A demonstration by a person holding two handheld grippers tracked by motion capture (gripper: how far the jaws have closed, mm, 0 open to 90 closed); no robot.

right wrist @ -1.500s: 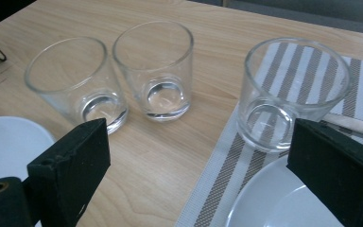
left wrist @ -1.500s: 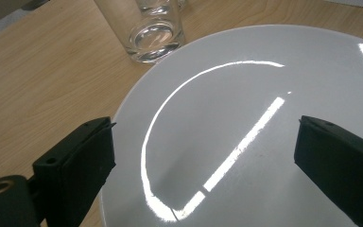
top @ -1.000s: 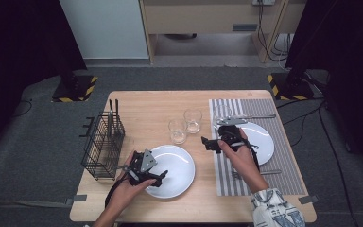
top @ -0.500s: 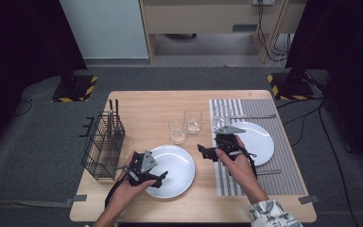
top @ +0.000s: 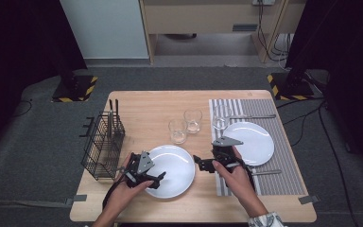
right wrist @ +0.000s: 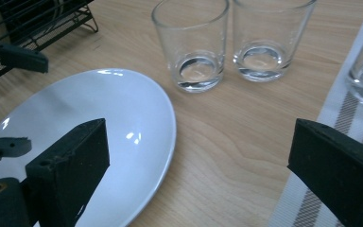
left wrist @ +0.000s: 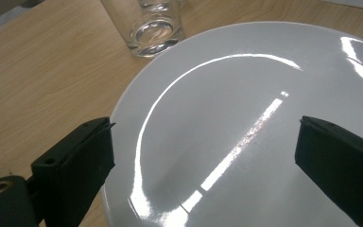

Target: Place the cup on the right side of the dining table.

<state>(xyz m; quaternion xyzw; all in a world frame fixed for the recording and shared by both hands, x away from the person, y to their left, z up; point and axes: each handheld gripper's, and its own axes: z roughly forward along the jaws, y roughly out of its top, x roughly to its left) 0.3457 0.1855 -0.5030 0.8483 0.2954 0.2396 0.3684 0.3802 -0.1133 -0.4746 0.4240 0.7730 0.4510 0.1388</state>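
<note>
Table, left to right. Item one: black wire basket (top: 103,144) at the left edge, a couple of dark utensils standing upright in it. Item two: my left tongs (top: 157,177), jaws wide apart and holding nothing, poised over the near left rim of the white plate (top: 172,166); in the left gripper view one jaw sits outside the rim and the other over the plate (left wrist: 246,118) surface. The plate lies flat on bare wood near the front edge, just right of the basket. Item three: two empty glasses (top: 178,131) just behind the plate, close together. Item four: my right tongs (top: 200,162), also gaping and empty, pointing left at the plate's right rim, not yet touching. Item five: striped placemat (top: 283,142) carrying a second plate (top: 250,142), a third glass (top: 221,116) and cutlery. Risks, as I judge them: glazed surface is slick, so a shallow bite on the rim could slip; lifting from one side could tip the plate; a careless swing backward could knock the nearest glass; steering toward the basket could clip its wires.
</note>
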